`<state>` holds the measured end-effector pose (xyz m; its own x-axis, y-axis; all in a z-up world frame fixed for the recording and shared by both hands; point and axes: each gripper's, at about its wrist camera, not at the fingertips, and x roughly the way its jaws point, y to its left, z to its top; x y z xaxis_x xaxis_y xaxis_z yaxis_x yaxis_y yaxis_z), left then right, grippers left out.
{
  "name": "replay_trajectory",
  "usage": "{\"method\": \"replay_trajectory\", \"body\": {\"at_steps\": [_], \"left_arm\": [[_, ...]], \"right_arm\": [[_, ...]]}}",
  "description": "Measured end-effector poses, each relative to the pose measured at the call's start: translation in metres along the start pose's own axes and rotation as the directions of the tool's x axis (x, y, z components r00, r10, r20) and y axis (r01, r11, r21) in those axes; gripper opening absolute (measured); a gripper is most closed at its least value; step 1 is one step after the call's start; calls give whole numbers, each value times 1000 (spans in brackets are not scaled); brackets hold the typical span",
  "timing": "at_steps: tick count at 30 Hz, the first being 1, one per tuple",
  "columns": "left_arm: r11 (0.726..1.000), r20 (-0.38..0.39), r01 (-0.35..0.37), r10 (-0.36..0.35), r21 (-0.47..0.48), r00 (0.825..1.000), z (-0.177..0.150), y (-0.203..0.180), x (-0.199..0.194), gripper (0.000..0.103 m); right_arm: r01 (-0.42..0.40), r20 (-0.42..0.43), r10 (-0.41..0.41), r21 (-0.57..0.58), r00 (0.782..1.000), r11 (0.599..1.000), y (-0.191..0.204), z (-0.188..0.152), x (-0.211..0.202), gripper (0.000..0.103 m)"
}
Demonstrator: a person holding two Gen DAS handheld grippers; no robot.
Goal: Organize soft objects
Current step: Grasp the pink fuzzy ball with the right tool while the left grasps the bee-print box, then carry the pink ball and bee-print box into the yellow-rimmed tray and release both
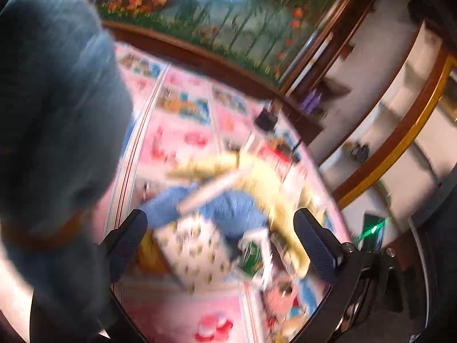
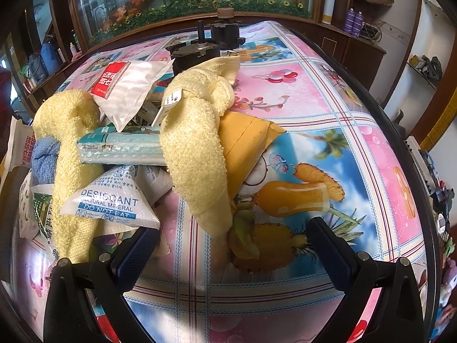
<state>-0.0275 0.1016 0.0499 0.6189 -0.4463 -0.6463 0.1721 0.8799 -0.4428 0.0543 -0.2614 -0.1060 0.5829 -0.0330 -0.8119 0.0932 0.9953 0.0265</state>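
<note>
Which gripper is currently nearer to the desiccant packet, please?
Right. The right gripper, open, has its left finger just below the desiccant packet. The left gripper, also open, hovers over the pile, where blur hides the packet.

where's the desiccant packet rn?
Right wrist view, lower left: the desiccant packet lies at the front of the pile, between two hanging parts of the yellow towel, under the teal tube, just beyond the open right gripper.

Motion blur smears the pile (image 1: 228, 214) in the left view
</note>
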Motion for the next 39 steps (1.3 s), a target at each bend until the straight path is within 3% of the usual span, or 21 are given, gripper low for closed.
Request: {"method": "replay_trajectory", "body": {"at_steps": [1,4,7,10,13,16,19,21,25,28,30,33,35,36,39], "left_arm": [[997,-54,-56,59,46,997,-7,-9,8,101],[990,-56,-79,86,116,995,-13,-20,20,101],[993,-105,-80,89,81,991,-13,-21,44,101],[993,-143,-112,118,47,983,-11,-10,62,97],[994,-162,-105,104,3,981,-9,0,79,94],[994,-155,-111,108,-13,982,-2,-6,99,88],[995,-150,-102,98,-18,984,0,-6,108,88],[994,-140,-105,103,-9,985,0,-6,113,90],[993,-112,-115,117,21,987,-1,-9,127,103],[979,-91,-178,187,94,978,-3,-20,143,103],[979,-80,-184,191,88,978,-2,-22,146,102],[989,-80,-138,143,60,987,-5,-40,144,70],[995,-89,-99,99,10,991,-6,-34,126,60],[995,-90,-98,98,0,991,-8,-27,120,37],[998,-100,-38,32,-54,994,-8,-18,115,33]], "right_arm": [[0,0,0,0,1000,1000,0,0,0,103],[-5,1,5,1,1000,1000,0,0,0,103],[-35,6,35,16,999,999,-7,-2,-5,103],[-47,49,46,23,998,999,-17,-10,-30,92],[-92,115,97,-53,989,994,-12,-21,-65,92],[-219,68,235,-192,970,957,20,-34,-83,91],[-303,-8,317,-315,948,899,61,-45,-81,81],[-315,-40,322,-348,946,883,82,-45,-70,72],[-316,-76,309,-346,948,884,101,-37,-49,72],[-321,-106,303,-341,947,884,108,-37,-38,72],[-311,-107,292,-341,950,887,109,-38,-33,62],[-307,-102,290,-337,952,890,108,-38,-34,51],[-327,-108,309,-311,945,892,104,-39,-37,47],[-334,-112,315,-301,943,893,101,-40,-38,47],[-342,-114,322,-286,940,895,95,-45,-45,47]]}}
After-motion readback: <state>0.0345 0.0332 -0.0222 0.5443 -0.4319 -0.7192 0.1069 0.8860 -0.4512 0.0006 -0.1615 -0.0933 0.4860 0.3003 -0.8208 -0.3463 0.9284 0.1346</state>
